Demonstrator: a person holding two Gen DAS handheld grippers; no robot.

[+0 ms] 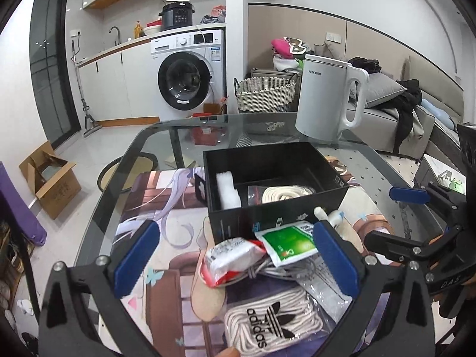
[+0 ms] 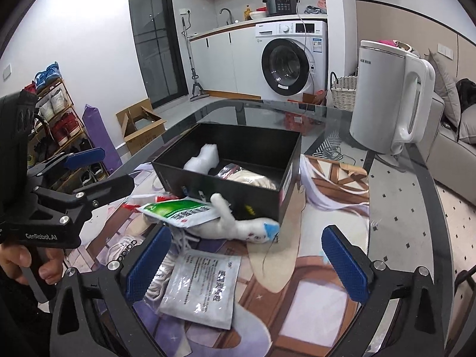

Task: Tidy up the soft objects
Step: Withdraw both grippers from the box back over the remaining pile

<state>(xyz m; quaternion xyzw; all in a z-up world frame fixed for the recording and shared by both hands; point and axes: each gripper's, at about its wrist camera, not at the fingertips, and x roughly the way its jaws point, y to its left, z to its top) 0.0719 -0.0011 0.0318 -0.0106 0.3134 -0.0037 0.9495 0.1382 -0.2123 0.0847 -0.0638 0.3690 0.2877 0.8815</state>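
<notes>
A black open box [image 1: 276, 217] [image 2: 238, 187] stands on the printed mat and holds white foam [image 1: 227, 189] and a bagged cream rope [image 1: 282, 193]. In front of it lie a green-and-white packet [image 1: 287, 242] [image 2: 178, 212], a red-and-white packet [image 1: 229, 257], a bagged Adidas rope [image 1: 267, 324], a silver pouch [image 2: 205, 288] and a white plush toy [image 2: 238, 226]. My left gripper [image 1: 235, 261] is open over the packets. My right gripper [image 2: 250, 261] is open above the silver pouch and the mat, near the plush toy.
A white kettle [image 1: 327, 98] [image 2: 386, 101] stands at the far side of the glass table [image 1: 142, 148]. Beyond are a washing machine [image 1: 187, 74], a wicker basket [image 1: 264, 92], a cardboard box [image 1: 50, 178] on the floor and a sofa [image 1: 401, 119].
</notes>
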